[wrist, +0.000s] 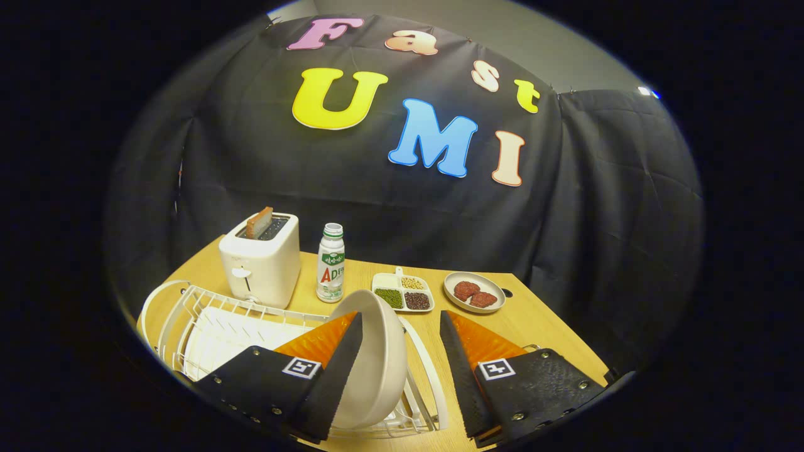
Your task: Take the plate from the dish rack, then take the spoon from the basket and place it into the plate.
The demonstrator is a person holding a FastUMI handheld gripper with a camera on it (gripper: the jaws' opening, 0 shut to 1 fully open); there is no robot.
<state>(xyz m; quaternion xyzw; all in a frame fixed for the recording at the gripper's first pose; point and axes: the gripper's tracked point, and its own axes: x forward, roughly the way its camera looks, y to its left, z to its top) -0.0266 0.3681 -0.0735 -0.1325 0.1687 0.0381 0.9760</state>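
Observation:
A white plate (pixel 377 358) stands on edge in the right end of the white wire dish rack (pixel 207 326). My gripper (pixel 401 323) is open just above it. The plate's rim sits between the fingers, right beside the left finger (pixel 342 351), while the right finger (pixel 461 358) stands apart over the table. Neither finger presses on the plate. I see no spoon or basket from here.
Beyond the rack stand a white toaster (pixel 260 263) with a slice of toast and a small drink bottle (pixel 330 271). A divided dish of beans (pixel 403 292) and a small plate with red patties (pixel 474 292) lie on the wooden table (pixel 540 326) further ahead.

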